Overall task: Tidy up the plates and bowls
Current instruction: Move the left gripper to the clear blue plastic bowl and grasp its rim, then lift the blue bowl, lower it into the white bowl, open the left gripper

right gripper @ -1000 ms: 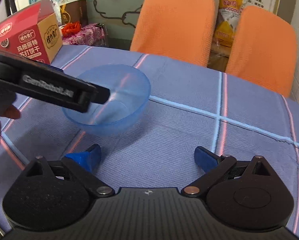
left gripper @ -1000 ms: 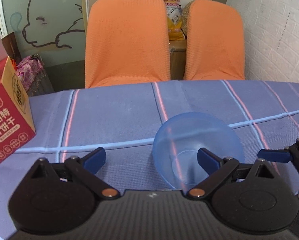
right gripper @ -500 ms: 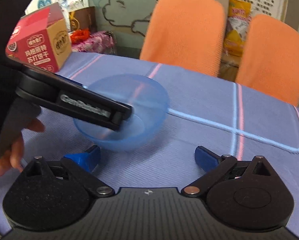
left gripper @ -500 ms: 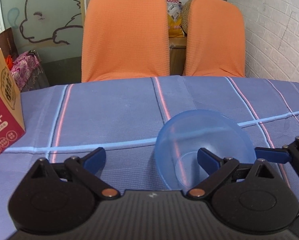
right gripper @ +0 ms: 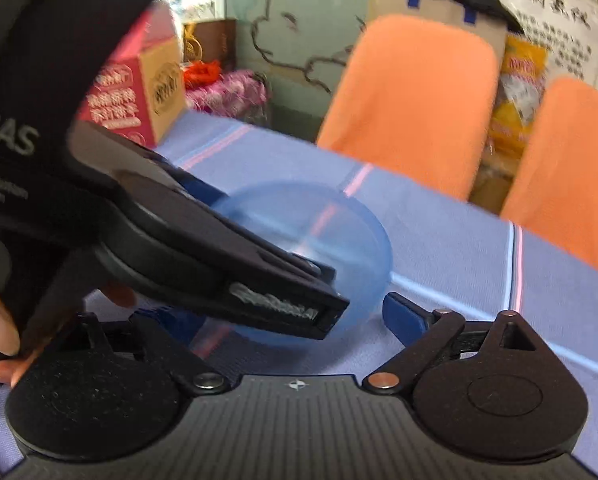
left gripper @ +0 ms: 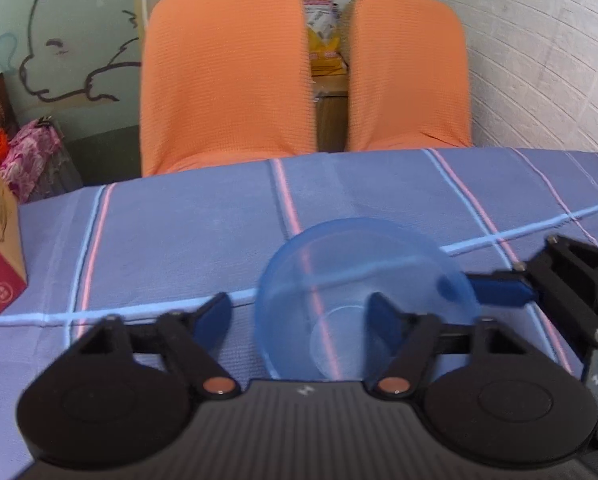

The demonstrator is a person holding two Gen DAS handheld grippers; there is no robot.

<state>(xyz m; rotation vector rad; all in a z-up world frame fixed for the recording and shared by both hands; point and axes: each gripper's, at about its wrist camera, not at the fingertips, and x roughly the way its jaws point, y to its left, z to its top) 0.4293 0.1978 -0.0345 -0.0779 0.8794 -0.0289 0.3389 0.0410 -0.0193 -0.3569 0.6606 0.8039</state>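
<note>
Your left tongs (left gripper: 299,314) are spread wide, one finger inside the blue bowl (left gripper: 363,276) on the checked blue tabletop (left gripper: 179,232). Your right tongs (right gripper: 295,320) gape beside it. Two orange chairs (left gripper: 223,76) face a white brick wall (left gripper: 547,52); a red box (right gripper: 139,96) stands left.

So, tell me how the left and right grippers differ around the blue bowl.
The left gripper straddles the blue bowl's near wall, with one finger inside. The right gripper has only a fingertip at the right-hand rim. The left hangs over the bowl, and the right sits beside it. Both are open and neither has clamped.
</note>
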